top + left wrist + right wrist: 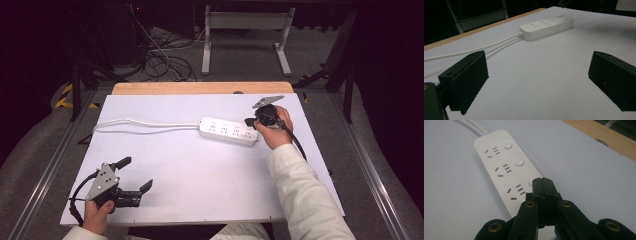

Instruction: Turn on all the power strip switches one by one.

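nearest to us, at the lower left of the high view, our left gripper (136,175) lies low over the tabletop (200,180) in our left hand (97,212), its jaws spread wide with nothing between them. from the left gripper view we see the same two black jaws standing far apart over bare white surface, with the power strip (546,26) well ahead of them.

moving rightward, a white cable (145,124) runs across the tabletop from the left edge and joins the left end of the power strip (229,131), which lies flat a little right of centre, slightly slanted, with its sockets facing up. a wooden edge (200,88) shows along the far side of the tabletop.

at the right end of the power strip we hold our right gripper (250,121) in our right hand (274,131), the pale sleeve (300,195) coming in from the lower right. in the right gripper view its jaws are pressed together with nothing between them, and their tip sits over the strip (506,167) by the third round button (531,181), which the tip partly hides. it seems to rest on or just above that button, though we cannot tell for sure whether it touches. two more round buttons (507,145) show farther along the strip, each beside a set of socket slots.
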The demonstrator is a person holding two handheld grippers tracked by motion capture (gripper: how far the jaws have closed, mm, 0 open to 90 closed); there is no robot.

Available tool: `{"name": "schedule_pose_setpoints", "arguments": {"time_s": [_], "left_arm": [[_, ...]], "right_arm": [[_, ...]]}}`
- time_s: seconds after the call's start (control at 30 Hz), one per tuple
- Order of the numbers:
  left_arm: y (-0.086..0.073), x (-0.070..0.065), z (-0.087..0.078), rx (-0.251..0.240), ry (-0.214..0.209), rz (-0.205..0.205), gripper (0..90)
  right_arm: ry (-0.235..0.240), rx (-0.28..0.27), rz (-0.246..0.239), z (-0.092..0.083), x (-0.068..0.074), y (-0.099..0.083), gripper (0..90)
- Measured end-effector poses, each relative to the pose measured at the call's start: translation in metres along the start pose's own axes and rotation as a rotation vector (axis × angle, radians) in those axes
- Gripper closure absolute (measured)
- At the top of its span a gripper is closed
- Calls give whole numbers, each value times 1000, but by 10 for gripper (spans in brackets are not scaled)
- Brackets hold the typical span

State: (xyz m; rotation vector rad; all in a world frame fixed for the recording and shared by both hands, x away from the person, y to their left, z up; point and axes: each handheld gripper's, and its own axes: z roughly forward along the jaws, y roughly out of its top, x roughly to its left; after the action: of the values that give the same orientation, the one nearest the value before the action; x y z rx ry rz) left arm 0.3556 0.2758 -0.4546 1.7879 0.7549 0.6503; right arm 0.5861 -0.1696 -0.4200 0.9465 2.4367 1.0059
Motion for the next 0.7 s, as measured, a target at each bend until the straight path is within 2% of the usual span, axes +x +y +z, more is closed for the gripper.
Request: {"name": "schedule_pose_setpoints", "arguments": {"time_s": [0.37,0.47,0.7], "left_arm": [[0,0,0,0,3,-1,30],[0,0,0,1,4,-1,30],[0,1,0,4,5,-2,30]], "right_arm": [[-9,59,-4,12,-3,-2,900],[-23,96,-5,18,-7,-4,900],[-32,118,-3,23,-9,-5,900]]}}
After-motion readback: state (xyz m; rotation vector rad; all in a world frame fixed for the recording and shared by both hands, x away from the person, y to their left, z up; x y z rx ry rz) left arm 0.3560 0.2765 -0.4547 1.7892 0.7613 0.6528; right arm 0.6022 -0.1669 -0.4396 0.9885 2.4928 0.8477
